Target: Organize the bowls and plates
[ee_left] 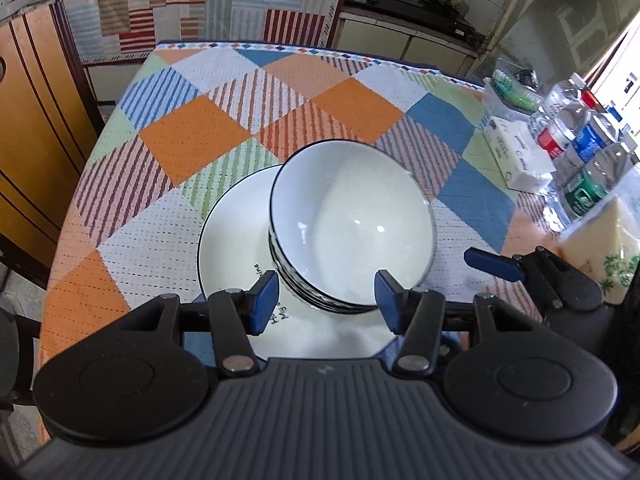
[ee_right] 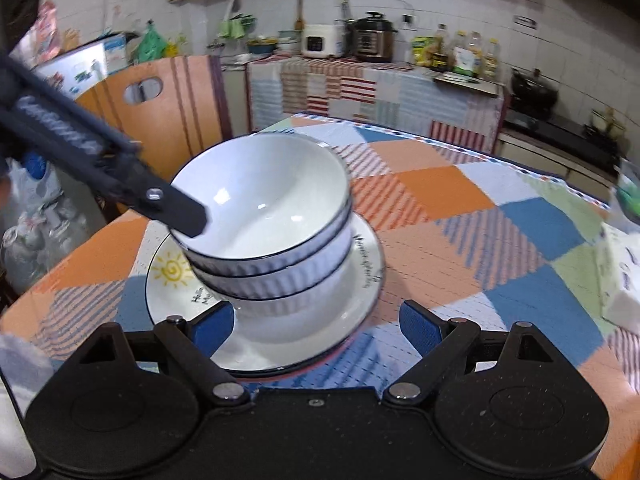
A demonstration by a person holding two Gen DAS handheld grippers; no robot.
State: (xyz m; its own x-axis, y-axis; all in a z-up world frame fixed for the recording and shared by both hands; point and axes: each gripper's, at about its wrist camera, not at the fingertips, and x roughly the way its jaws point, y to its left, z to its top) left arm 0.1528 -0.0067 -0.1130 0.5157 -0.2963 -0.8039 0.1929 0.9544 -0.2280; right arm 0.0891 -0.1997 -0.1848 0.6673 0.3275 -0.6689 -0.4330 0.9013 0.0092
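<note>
Stack of white bowls (ee_right: 266,236) w/ dark rims sits on a white plate (ee_right: 168,280) w/ a sun drawing, on the patchwork tablecloth (ee_left: 192,136), approx table centre. Left gripper (ee_left: 326,300) hovers at the stack's 6 o'clock in its own view, jaws part-open, pads either side of the bowls, not pressing. Right gripper (ee_right: 316,328) at the plate's 6 o'clock in the right view, jaws wide, empty. Water bottles (ee_left: 580,148) at 3 o'clock.

Plate (ee_right: 362,300) lettering partly behind bowls (ee_right: 264,216), perhaps motion-blurred, unreadable.
</note>
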